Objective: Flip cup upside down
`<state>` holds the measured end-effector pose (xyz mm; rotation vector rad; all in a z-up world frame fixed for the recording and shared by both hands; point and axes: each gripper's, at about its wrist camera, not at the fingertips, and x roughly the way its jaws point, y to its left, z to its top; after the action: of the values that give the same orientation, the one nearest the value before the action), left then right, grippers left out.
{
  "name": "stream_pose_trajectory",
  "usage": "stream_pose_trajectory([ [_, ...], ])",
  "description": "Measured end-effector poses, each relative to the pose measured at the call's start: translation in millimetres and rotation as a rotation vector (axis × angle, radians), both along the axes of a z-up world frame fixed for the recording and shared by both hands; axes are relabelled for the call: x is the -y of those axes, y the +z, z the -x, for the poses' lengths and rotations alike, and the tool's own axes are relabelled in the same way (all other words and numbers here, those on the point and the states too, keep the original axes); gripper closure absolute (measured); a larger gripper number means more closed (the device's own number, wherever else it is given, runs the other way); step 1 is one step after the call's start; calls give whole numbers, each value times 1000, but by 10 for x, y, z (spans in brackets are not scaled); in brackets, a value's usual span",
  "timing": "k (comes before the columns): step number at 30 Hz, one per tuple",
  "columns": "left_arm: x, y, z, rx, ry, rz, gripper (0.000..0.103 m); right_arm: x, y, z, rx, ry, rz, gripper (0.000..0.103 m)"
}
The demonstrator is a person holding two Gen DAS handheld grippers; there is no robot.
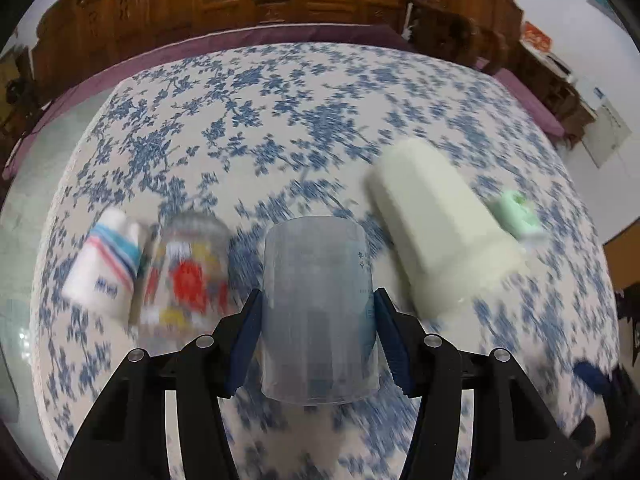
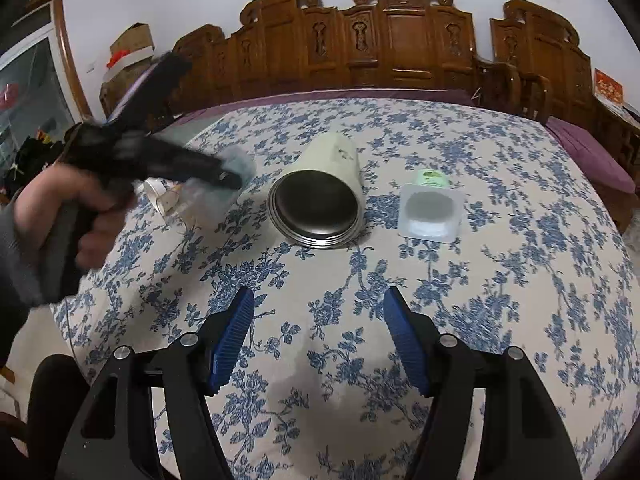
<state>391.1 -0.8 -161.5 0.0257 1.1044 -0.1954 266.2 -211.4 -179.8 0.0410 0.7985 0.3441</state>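
Note:
My left gripper [image 1: 318,336] is shut on a clear plastic cup [image 1: 318,308]; its blue pads press on both sides of the cup. The wider rim faces the camera and the base points away, above the floral tablecloth. The background is motion-blurred. In the right wrist view the left gripper [image 2: 228,174] appears blurred at the left, held by a hand, with the clear cup [image 2: 236,164] faint at its tip. My right gripper [image 2: 318,340] is open and empty above the near part of the table.
A cream tumbler [image 2: 320,196] lies on its side, mouth toward the camera; it also shows in the left wrist view [image 1: 436,232]. A green-and-white container [image 2: 432,208] lies to its right. A printed glass [image 1: 188,272] and a white striped cup [image 1: 106,264] lie left. Carved wooden furniture stands behind.

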Motion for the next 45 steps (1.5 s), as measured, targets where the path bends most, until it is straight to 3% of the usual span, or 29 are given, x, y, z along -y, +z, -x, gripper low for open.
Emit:
stream_pose_trajectory([
  [11, 351, -172, 835, -11, -56, 88, 50, 244, 72, 296, 13, -49, 8, 34],
  [18, 517, -424, 945, -45, -64, 47, 50, 326, 96, 391, 9, -64, 36, 34],
  [22, 480, -409, 969, -43, -58, 32, 46, 324, 166, 438, 20, -74, 50, 34],
  [25, 365, -243, 1073, 2, -57, 28, 34, 276, 216, 454, 26, -75, 64, 34],
  [32, -110, 198, 1371, 133, -20, 17, 18, -47, 346, 471, 46, -39, 83, 34],
  [34, -275, 325, 1468, 185, 6, -2, 8, -149, 365, 448, 38, -28, 71, 34],
  [36, -448, 429, 1563, 233, 28, -16, 8, -253, 377, 414, 28, -20, 58, 34],
  [45, -977, 484, 1743, 278, 118, -27, 8, -712, 250, -5, -116, 11, 28, 32],
])
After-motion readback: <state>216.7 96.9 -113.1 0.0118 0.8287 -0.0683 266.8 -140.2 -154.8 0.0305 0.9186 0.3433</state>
